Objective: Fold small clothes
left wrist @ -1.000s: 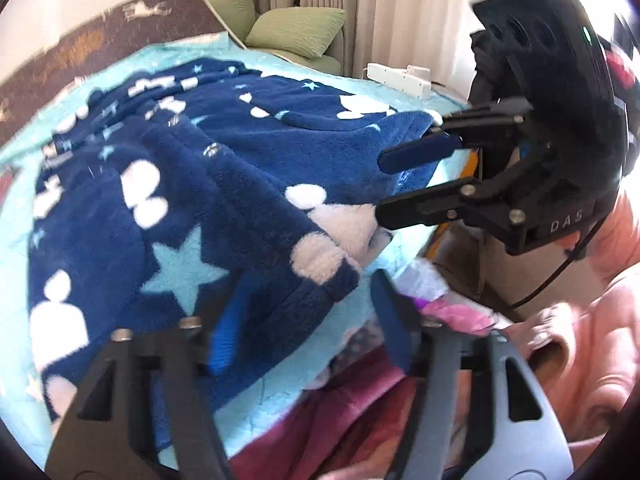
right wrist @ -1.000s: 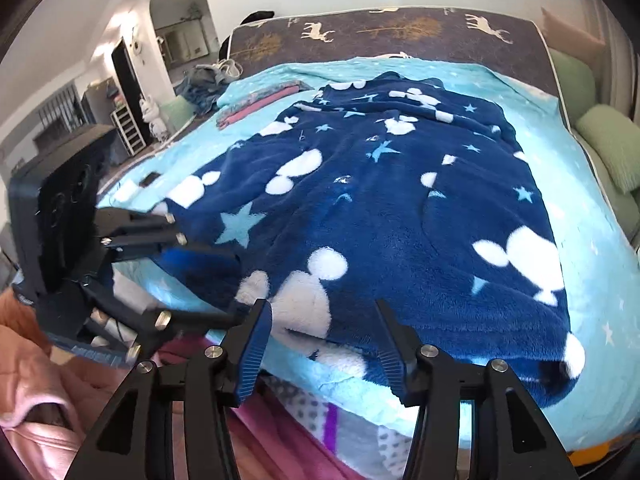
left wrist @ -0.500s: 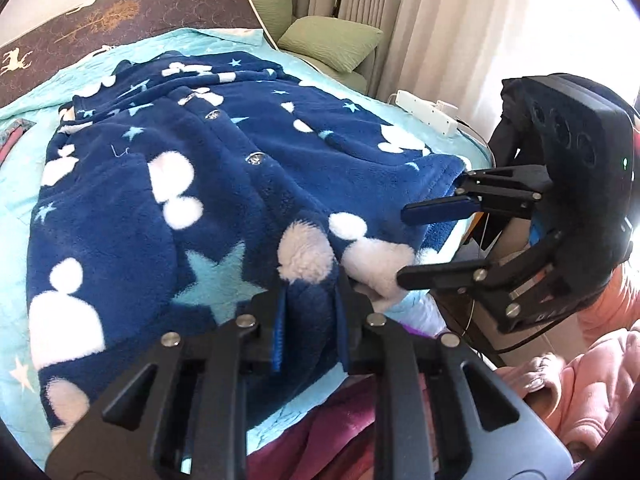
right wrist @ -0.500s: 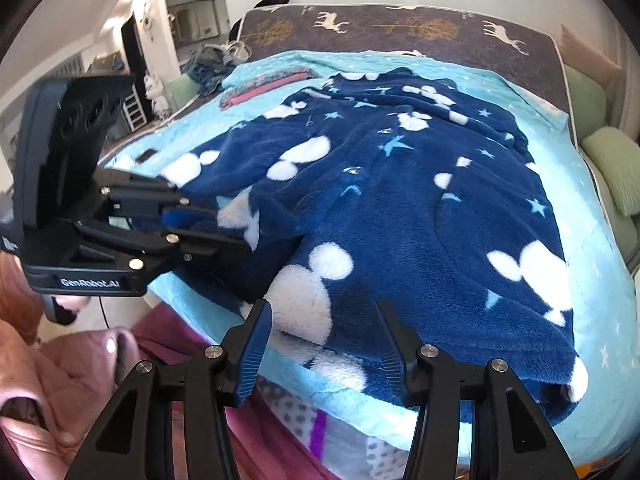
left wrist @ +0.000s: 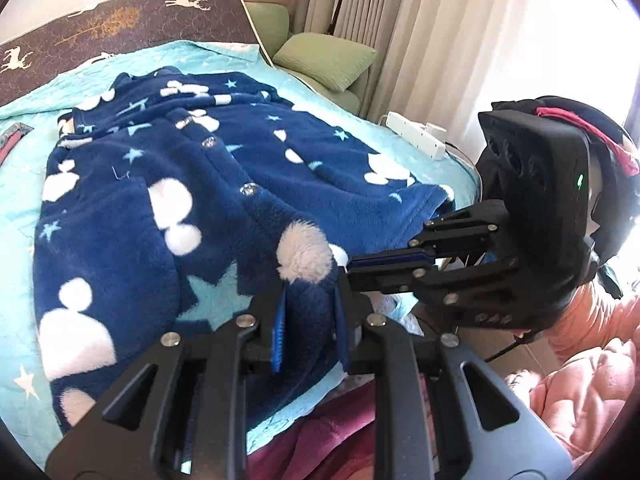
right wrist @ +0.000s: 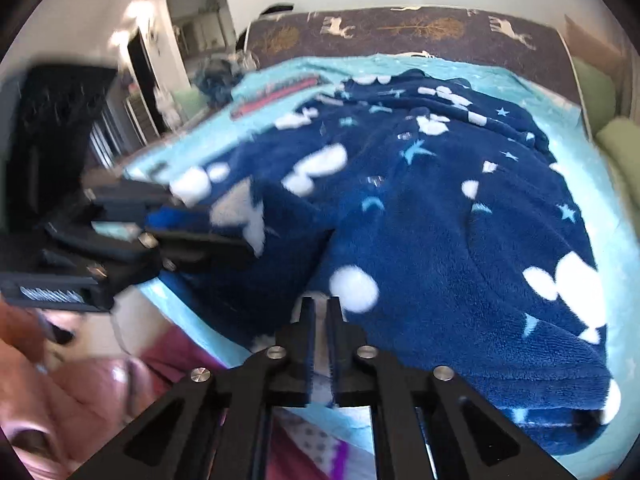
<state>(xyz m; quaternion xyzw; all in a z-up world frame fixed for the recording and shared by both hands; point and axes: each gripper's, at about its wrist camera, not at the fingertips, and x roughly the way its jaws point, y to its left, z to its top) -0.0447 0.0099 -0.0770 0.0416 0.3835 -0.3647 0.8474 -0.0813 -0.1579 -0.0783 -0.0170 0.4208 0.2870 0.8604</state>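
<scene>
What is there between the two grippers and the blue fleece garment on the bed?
Nothing visible. The left gripper is already shut on a bunched fold at the near hem of the blue fleece garment, and the right gripper is shut on the same hem beside it. The garment lies on the turquoise bedspread.

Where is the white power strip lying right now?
In the left wrist view, the white power strip lies at the right edge of the turquoise bedspread, beside the curtains and beyond the navy fleece garment.

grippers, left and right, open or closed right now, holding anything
Left hand-held gripper: closed on the near hem of the navy fleece garment.
Right hand-held gripper: closed on the same hem.
</scene>
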